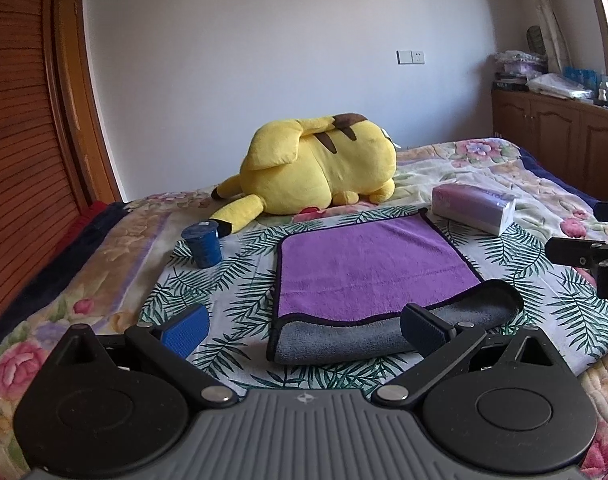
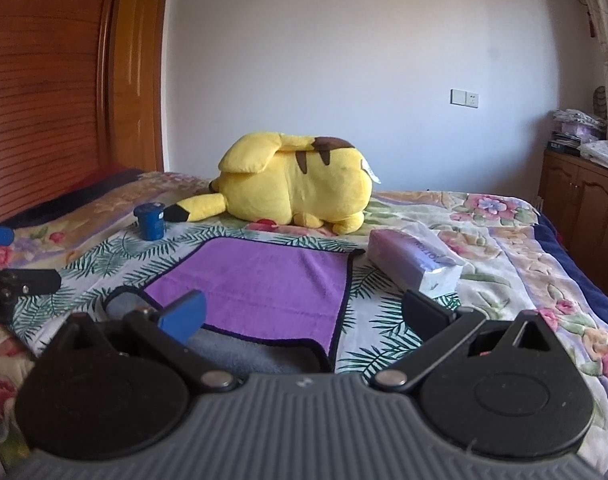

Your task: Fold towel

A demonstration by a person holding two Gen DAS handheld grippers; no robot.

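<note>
A purple towel with a grey underside and dark trim lies on the leaf-print cloth on the bed. Its near edge is turned over, showing a grey band. My left gripper is open and empty, just in front of the towel's near left part. In the right wrist view the same towel lies ahead, and my right gripper is open and empty above its near right corner. Part of the right gripper shows at the right edge of the left wrist view.
A yellow plush toy lies beyond the towel. A small blue cup stands to the towel's left. A tissue pack lies at its far right corner. A wooden headboard is on the left, a cabinet at the right.
</note>
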